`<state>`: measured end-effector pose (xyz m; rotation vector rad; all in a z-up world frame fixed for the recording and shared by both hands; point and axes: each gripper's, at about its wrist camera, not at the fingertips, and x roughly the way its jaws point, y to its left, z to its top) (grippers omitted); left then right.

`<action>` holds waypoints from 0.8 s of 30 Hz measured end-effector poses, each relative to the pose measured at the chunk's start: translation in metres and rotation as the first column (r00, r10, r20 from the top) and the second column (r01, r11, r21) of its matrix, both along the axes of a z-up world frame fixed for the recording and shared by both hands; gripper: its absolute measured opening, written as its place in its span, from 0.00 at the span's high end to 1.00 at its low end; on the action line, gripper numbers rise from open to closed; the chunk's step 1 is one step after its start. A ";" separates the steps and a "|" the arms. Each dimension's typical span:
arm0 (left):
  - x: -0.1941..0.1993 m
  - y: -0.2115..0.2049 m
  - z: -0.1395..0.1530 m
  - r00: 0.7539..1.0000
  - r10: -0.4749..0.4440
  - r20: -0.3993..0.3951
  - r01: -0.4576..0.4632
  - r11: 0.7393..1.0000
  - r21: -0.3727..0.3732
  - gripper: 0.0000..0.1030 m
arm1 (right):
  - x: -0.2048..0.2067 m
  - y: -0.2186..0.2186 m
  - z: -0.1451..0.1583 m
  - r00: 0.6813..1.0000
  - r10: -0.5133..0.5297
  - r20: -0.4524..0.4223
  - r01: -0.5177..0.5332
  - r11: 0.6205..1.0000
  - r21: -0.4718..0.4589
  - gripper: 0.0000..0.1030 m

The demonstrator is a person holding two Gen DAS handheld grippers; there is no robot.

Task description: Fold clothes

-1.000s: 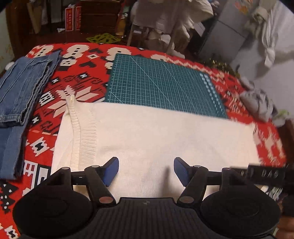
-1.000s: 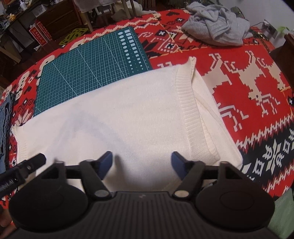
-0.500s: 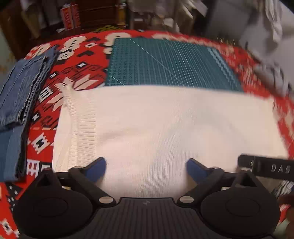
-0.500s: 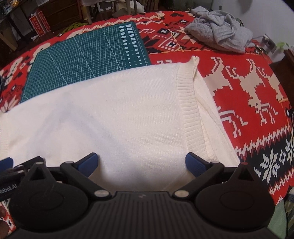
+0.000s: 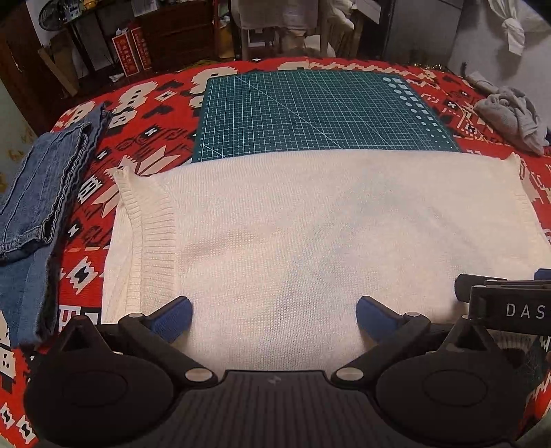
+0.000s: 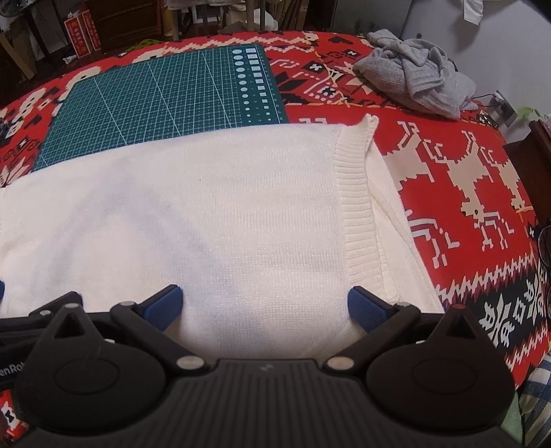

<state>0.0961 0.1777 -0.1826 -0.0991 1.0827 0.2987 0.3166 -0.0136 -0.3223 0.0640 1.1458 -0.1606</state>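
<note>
Both grippers, left gripper (image 5: 273,312) and right gripper (image 6: 263,303), hover wide-fingered over the cream knit sweater's (image 5: 310,220) near edge, seemingly placed to pinch it

A green cutting mat (image 5: 320,113) with a pale grid lies flat on the far middle of the bench (image 5: 144,103); a column of printed circles and squares runs down its right margin. The bench carries a red cloth (image 6: 465,193) patterned in white and black, with reindeer figures at the right. Beyond the bench's far left edge stand two red boxes (image 5: 132,50) against dark wooden furniture (image 5: 179,29). A wooden chair (image 5: 282,31) draped with pale fabric stands behind the mat. At the far right edge of the bench, a cable and plug (image 6: 499,100) lie near a grey wall (image 6: 482,44).
</note>
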 end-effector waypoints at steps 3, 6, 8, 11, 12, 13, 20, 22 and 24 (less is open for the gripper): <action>-0.001 0.002 -0.001 1.000 0.010 0.008 -0.010 1.000 -0.007 0.00 | -0.006 0.001 -0.001 0.999 0.009 0.044 -0.009 1.000 -0.008 0.00; -0.001 0.001 -0.001 1.000 0.015 0.016 -0.015 1.000 -0.002 0.00 | -0.013 0.001 -0.003 0.996 0.019 0.087 -0.018 1.000 -0.016 0.00; -0.002 0.001 -0.001 1.000 0.017 0.024 -0.017 1.000 -0.003 0.00 | -0.017 0.002 -0.004 0.993 0.026 0.116 -0.024 0.999 -0.021 0.00; -0.005 0.000 -0.002 0.998 0.018 0.054 -0.018 1.000 0.004 0.00 | -0.024 0.003 -0.005 0.987 0.036 0.159 -0.032 0.999 -0.030 0.00; -0.005 0.000 -0.003 0.998 0.022 0.066 -0.023 1.000 0.008 0.00 | -0.026 0.003 -0.005 0.984 0.040 0.173 -0.034 0.999 -0.033 0.00; -0.005 -0.001 -0.003 0.997 0.027 0.077 -0.028 1.000 0.013 0.00 | -0.028 0.003 -0.006 0.981 0.043 0.188 -0.037 0.999 -0.036 0.00; -0.002 0.000 -0.004 0.995 0.038 0.092 -0.040 0.999 0.017 0.00 | -0.032 0.003 -0.007 0.976 0.057 0.212 -0.049 0.998 -0.042 0.00; -0.002 0.001 -0.002 0.995 0.038 0.091 -0.039 0.999 0.011 0.00 | -0.032 0.003 -0.006 0.976 0.064 0.206 -0.056 0.997 -0.043 0.00; -0.003 0.002 0.001 0.994 0.040 0.102 -0.041 0.999 0.000 0.06 | -0.032 0.003 -0.004 0.977 0.077 0.197 -0.069 0.997 -0.045 0.00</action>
